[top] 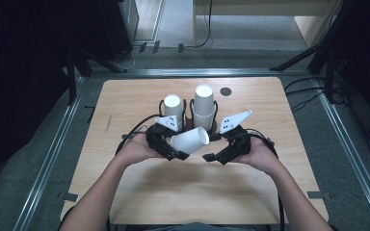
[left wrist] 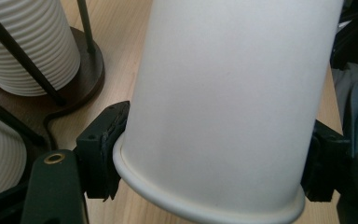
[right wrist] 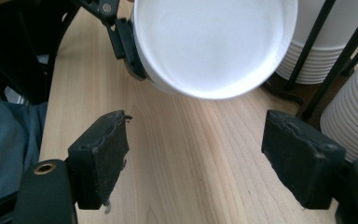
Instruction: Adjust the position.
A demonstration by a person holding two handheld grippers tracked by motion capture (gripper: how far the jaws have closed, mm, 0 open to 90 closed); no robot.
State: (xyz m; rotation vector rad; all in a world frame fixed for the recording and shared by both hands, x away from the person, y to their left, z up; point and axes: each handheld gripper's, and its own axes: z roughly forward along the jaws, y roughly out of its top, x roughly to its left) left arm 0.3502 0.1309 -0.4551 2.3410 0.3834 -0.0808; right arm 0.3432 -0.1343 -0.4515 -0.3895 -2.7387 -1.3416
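Observation:
A white paper cup (top: pixel 191 139) lies on its side above the wooden table (top: pixel 139 96), and my left gripper (top: pixel 182 147) is shut on it. In the left gripper view both pads (left wrist: pixel 109 149) press the cup (left wrist: pixel 223 102) just above its rolled rim. The cup's base (right wrist: pixel 209 42) points at my right gripper (top: pixel 212 147). That gripper (right wrist: pixel 196 154) stands open a short way off, with only bare table between its pads (right wrist: pixel 100 154).
Two stacks of white cups stand upside down in black wire holders behind the hands, one on the left (top: pixel 173 108) and a taller one on the right (top: pixel 204 103). A small dark round spot (top: pixel 226 91) marks the far tabletop. Cables trail from both grippers.

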